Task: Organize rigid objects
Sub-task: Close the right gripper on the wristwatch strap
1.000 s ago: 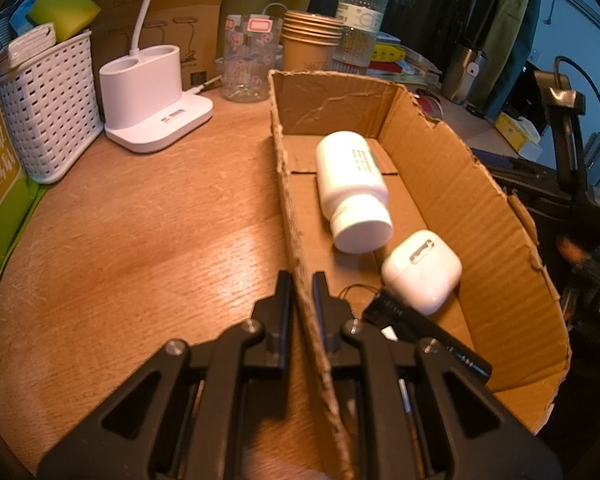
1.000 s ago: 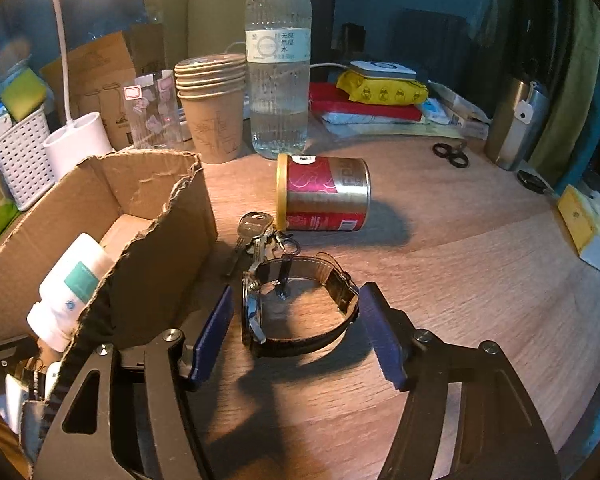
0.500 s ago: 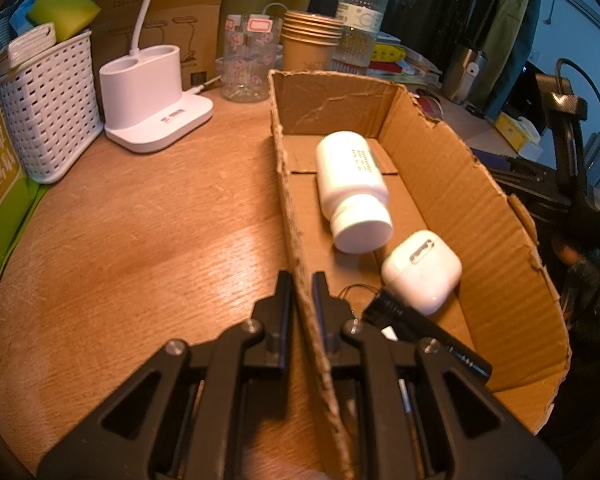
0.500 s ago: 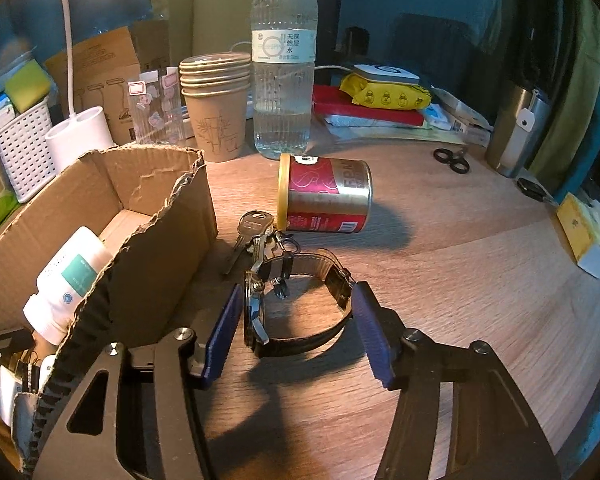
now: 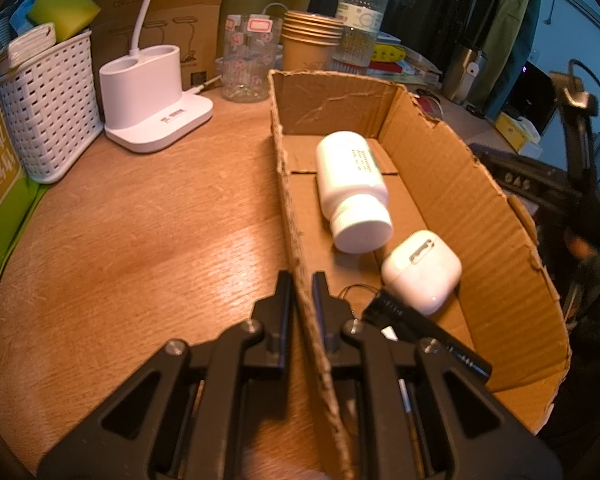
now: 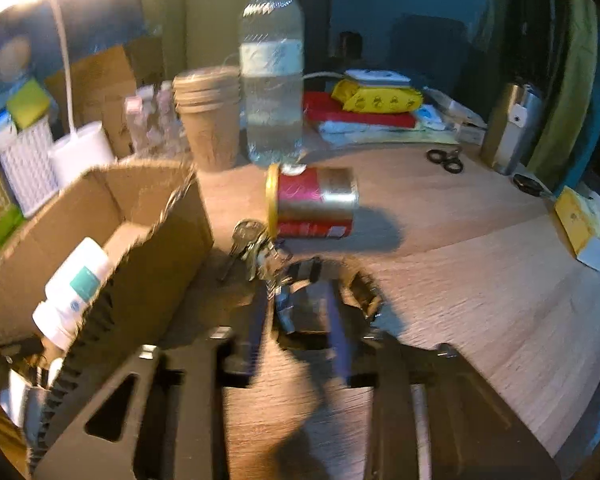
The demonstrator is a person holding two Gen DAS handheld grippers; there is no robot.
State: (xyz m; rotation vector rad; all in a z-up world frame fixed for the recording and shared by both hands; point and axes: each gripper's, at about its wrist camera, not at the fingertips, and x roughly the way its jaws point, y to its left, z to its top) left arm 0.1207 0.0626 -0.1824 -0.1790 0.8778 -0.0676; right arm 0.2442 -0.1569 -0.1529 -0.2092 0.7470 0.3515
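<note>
Cardboard box [image 5: 452,184] is the landmark. Left wrist view: the left gripper [image 5: 301,292] pinches the box's near-left wall, steadying it; inside lie a white bottle [image 5: 352,188], an earbud case [image 5: 422,268] and a black pen [image 5: 420,330]. Right wrist view, blurred: just right of the box, the right gripper [image 6: 296,316] clamps the watch [image 6: 324,300], beside the keys [image 6: 252,244]. Next comes, I judge, lifting it over the wall.

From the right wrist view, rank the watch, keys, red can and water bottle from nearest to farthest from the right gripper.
1. Watch: between the right gripper fingers.
2. Keys: just beyond, slightly left, beside the box.
3. Red can: lying on its side behind the keys.
4. Water bottle: upright, farthest back.
</note>
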